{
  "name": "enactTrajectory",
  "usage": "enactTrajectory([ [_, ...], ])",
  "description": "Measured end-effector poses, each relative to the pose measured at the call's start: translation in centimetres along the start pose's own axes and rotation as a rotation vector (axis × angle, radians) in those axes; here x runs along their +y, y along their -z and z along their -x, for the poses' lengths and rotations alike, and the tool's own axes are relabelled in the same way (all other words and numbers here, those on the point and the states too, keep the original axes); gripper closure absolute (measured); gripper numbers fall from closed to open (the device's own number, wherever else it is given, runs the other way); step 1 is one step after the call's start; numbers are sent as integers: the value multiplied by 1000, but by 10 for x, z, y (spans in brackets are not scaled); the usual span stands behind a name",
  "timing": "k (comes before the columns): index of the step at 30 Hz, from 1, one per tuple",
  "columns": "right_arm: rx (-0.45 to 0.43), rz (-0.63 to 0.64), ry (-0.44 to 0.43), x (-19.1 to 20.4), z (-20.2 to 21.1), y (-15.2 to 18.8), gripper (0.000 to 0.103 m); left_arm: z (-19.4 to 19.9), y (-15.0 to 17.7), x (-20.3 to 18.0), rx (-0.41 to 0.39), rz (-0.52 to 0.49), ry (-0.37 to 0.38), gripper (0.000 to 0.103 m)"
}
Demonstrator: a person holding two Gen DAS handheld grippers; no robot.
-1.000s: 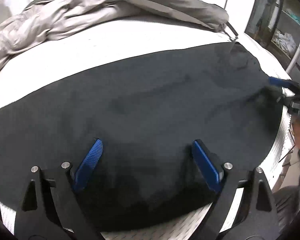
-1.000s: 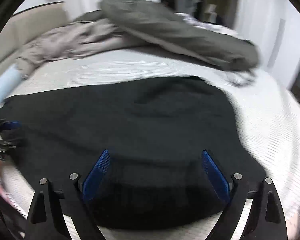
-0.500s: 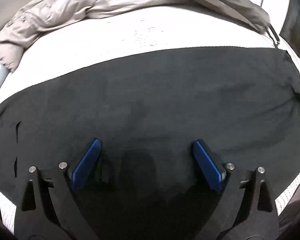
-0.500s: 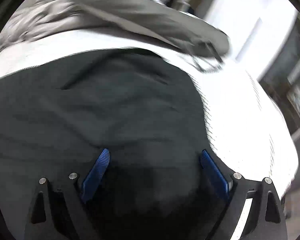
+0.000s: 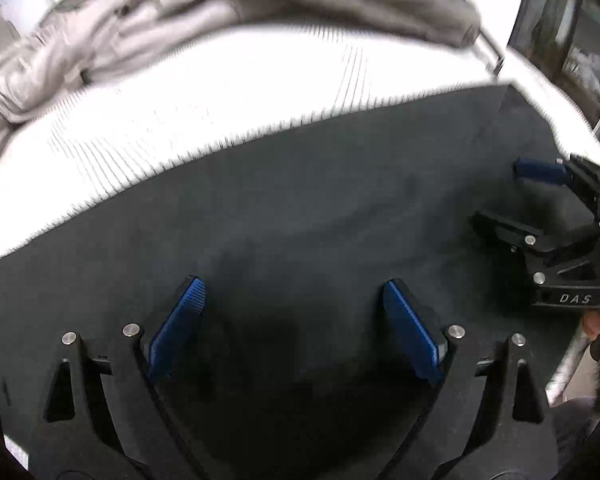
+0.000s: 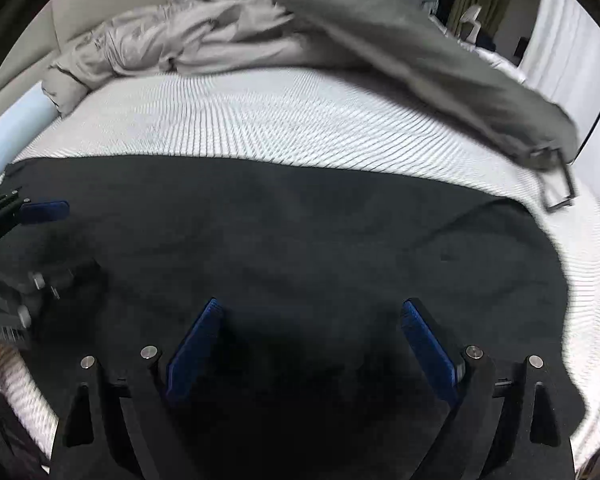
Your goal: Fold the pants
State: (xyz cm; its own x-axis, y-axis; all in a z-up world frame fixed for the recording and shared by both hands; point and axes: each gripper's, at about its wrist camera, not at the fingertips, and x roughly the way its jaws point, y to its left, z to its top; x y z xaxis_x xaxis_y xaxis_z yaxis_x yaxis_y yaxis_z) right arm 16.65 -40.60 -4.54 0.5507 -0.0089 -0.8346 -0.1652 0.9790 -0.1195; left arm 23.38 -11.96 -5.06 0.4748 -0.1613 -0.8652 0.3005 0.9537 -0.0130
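White ribbed bedding [image 6: 284,128] covers the bed and serves as the work surface. On it the black pants [image 6: 300,240] lie spread flat and fill the lower half of both wrist views. Their far edge runs across the bedding from about 9 o'clock to 3 o'clock in the right wrist view.

At 12 o'clock of this view, behind the pants, a grey duvet [image 6: 412,52] and a crumpled beige blanket [image 6: 172,40] are piled at the far side of the bed. A loose strap loop [image 6: 558,184] hangs from the duvet at about 2 o'clock, close to the far edge of the pants.

Over the dark cloth the left gripper [image 5: 294,328] hangs with its blue pads [image 5: 178,328] wide apart, and nothing is between them. The right gripper [image 6: 312,344] is also wide open above the pants, empty. In the left wrist view the right gripper [image 5: 500,196] appears again at 3 o'clock, at the right edge of the pants. Whether the fingertips touch the cloth, I cannot tell.
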Motion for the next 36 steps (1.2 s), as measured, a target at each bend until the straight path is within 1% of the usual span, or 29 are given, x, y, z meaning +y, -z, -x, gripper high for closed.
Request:
enactTrajectory([
  [2,0,23,22,3,-10,7,10,-11,4,13,4,17,34,12],
  [3,-1,31,38,-1,-11,6,10,-8,3,21,2,16,33,12],
  [4,-12,23,100,-13,-8,4,10,-6,1,30,1,22,14,12],
  [5,-21,11,182,-19,-3,4,10,-4,-1,43,-1,40,-11,11],
  [6,-29,-7,295,-35,-3,4,9,-5,-1,58,3,70,-41,11],
  [7,-15,-40,449,-58,-7,7,9,-5,0,74,9,106,-68,11],
  [8,2,-73,506,-73,-11,9,8,-5,1,90,10,146,-84,12],
  [9,13,-132,490,-91,-12,12,8,-4,2,103,7,181,-51,13],
  [10,10,-208,404,-105,-9,16,8,-2,0,107,4,190,-32,13],
  [11,2,-251,369,-112,-4,16,8,0,-1,107,6,182,-41,13],
  [12,-10,-262,376,-112,2,11,8,3,-3,102,14,162,-64,13],
  [13,-35,-261,378,-109,11,7,8,7,-5,98,9,152,-53,13],
  [15,-96,-246,298,-93,27,-4,8,15,-11,83,-23,142,4,13],
  [16,-119,-227,222,-77,32,-12,8,17,-17,75,-49,134,20,13],
  [18,-126,-178,136,-46,25,-25,8,14,-30,56,-99,95,14,13],
  [20,-108,-101,77,-12,11,-34,8,1,-43,36,-99,45,-12,13],
  [22,-64,-42,69,6,-16,-40,8,-18,-54,24,-68,28,-33,13],
  [23,-30,-14,83,13,-29,-44,8,-27,-56,26,-46,38,-45,13],
  [24,-2,4,109,13,-39,-42,8,-37,-59,29,-26,68,-37,13],
  [26,0,-12,168,-5,-46,-40,8,-43,-58,54,-20,147,-19,13],
  [27,0,-46,177,-15,-46,-39,7,-43,-61,69,-18,183,-61,13],
  [28,4,-87,201,-27,-45,-38,7,-42,-61,85,-13,201,-125,13],
  [29,10,-116,270,-38,-43,-36,7,-41,-60,98,-16,211,-188,13],
  [30,13,-124,316,-45,-39,-34,7,-39,-57,115,-24,228,-257,13],
  [31,12,-129,346,-50,-36,-33,7,-37,-52,127,-27,248,-298,13],
  [32,4,-130,328,-50,-30,-32,7,-34,-46,139,-27,269,-314,13],
  [34,-8,-118,293,-41,-16,-30,7,-26,-39,148,-24,282,-258,16],
  [35,-25,-99,256,-31,-6,-28,7,-19,-35,148,-27,282,-213,16],
  [36,-41,-79,216,-18,2,-34,7,-11,-31,145,-36,275,-168,16],
])
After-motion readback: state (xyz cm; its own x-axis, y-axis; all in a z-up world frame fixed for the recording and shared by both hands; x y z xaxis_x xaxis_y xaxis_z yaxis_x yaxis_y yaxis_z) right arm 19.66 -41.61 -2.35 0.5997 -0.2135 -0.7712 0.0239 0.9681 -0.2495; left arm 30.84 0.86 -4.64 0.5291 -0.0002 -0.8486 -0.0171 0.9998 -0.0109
